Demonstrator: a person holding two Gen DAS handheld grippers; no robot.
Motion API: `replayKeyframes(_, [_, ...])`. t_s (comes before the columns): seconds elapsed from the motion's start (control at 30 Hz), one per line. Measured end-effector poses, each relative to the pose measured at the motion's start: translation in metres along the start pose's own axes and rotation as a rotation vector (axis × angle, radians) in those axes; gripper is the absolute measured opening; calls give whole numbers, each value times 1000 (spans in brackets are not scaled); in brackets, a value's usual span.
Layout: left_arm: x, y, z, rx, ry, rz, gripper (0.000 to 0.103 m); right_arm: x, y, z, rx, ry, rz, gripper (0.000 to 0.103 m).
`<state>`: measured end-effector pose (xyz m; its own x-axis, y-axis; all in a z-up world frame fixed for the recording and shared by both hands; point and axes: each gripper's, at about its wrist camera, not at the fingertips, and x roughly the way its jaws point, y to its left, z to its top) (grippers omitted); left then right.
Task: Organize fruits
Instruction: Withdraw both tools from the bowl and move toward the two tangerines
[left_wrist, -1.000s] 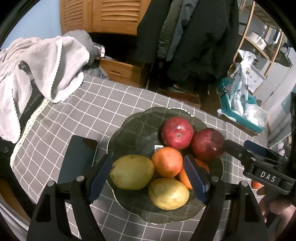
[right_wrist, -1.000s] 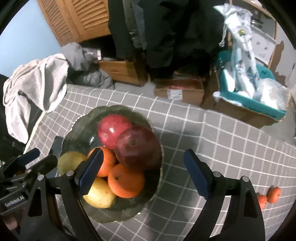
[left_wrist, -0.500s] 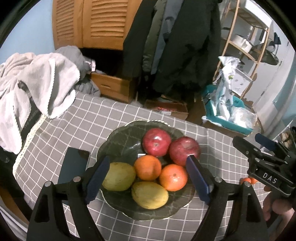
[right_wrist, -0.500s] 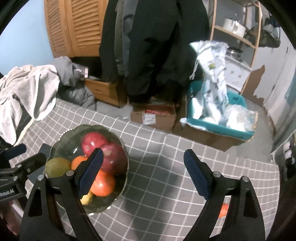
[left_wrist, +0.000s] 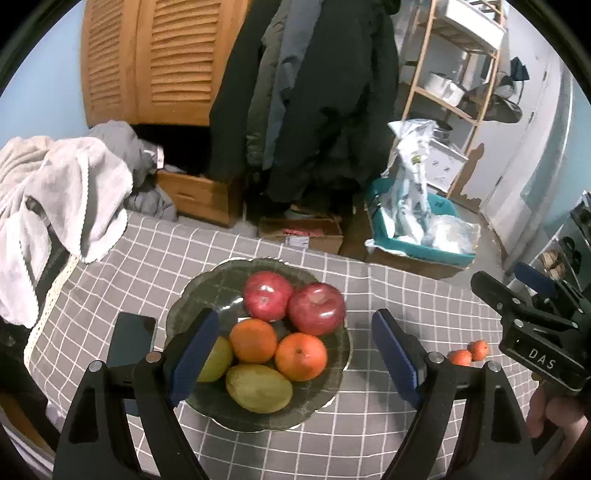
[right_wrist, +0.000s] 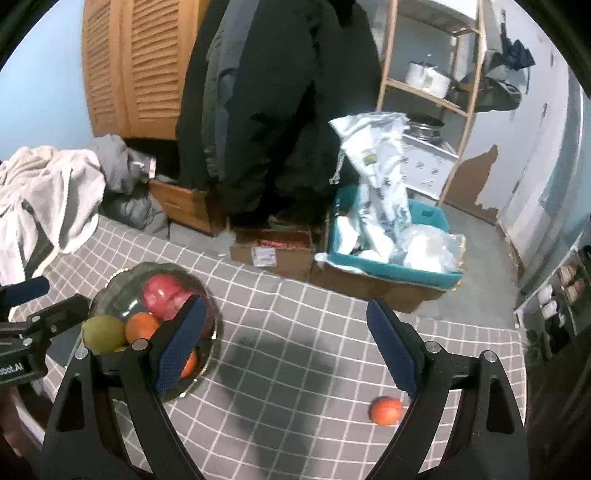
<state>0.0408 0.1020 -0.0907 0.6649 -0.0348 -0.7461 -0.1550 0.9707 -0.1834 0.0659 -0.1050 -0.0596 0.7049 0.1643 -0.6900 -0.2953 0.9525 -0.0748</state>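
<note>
Nearest you, on the grey checked table (left_wrist: 110, 266), both claws hang above the cloth with nothing in them. Your left gripper (left_wrist: 295, 354) has just been opening and its jaws stand wide over the front of the glass bowl (left_wrist: 207, 288), touching no fruit. Your right gripper (right_wrist: 284, 347) is spread just as wide over bare cloth.

Inside the bowl, toward the table's left side, lie 2 green mangoes (left_wrist: 258, 387), 2 oranges (left_wrist: 301, 356) and 2 red apples (left_wrist: 317, 308). Loose fruit remains near the right edge: a small orange fruit (right_wrist: 386, 410) sits just beside your right gripper's outer finger.

Judging from this, that stray is the next pick. Bring the right gripper down so the fruit sits centred between the pads, then close gently; it is round and may roll off toward the edge if nudged sideways.

From the left wrist view 2 small orange fruits (left_wrist: 469, 353) show there, touching each other; the right wrist view shows only 1, the other probably hidden behind the finger. A dark phone (left_wrist: 131, 343) lies left of the bowl, partly covered.
</note>
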Motion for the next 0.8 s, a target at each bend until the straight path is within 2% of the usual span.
replayKeyframes(0.27, [-14, -24, 0, 42, -30, -18, 88, -31, -35, -5, 67, -38, -28, 88])
replayKeyframes(0.8, [-29, -84, -4, 163, -59, -53, 88, -66, -95, -30, 125, -51, -87, 88])
